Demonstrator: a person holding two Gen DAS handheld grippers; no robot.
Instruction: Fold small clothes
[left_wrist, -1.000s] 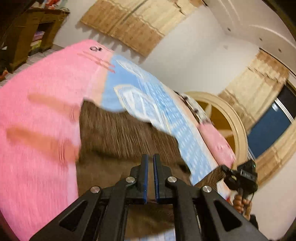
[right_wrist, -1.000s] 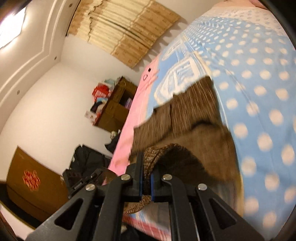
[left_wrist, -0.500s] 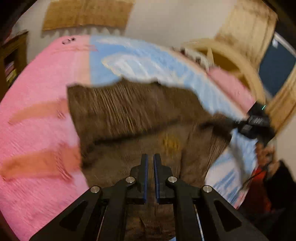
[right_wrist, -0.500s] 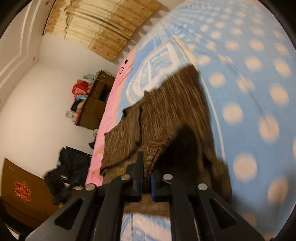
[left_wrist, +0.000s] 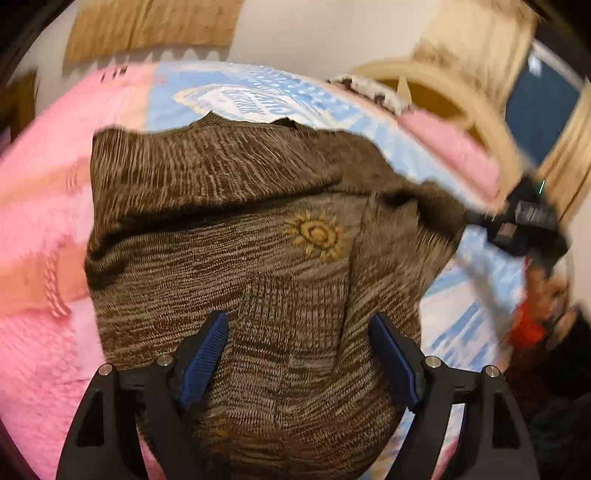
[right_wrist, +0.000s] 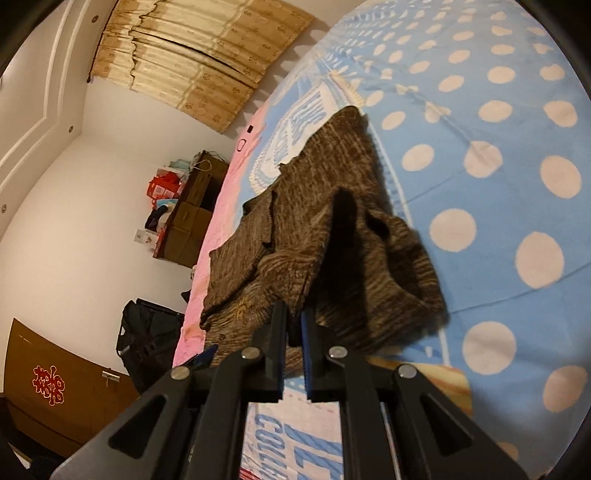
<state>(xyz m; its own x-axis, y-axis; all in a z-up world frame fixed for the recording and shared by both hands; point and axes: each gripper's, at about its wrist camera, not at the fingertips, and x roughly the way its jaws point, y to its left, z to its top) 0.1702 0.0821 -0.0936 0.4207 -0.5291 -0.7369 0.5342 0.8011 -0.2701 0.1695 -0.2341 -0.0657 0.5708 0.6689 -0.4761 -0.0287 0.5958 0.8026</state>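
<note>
A brown knitted garment (left_wrist: 236, 229) with a yellow sun emblem (left_wrist: 317, 234) lies spread on a bed (right_wrist: 498, 155) covered in pink and polka-dotted blue. The left gripper (left_wrist: 297, 354) hangs above its near edge, jaws just sprung wide, the knit lying beneath and between them, unpressed. The right gripper (right_wrist: 293, 334) keeps its jaws clenched on a lifted corner of the garment, which tents upward from the bed.
</note>
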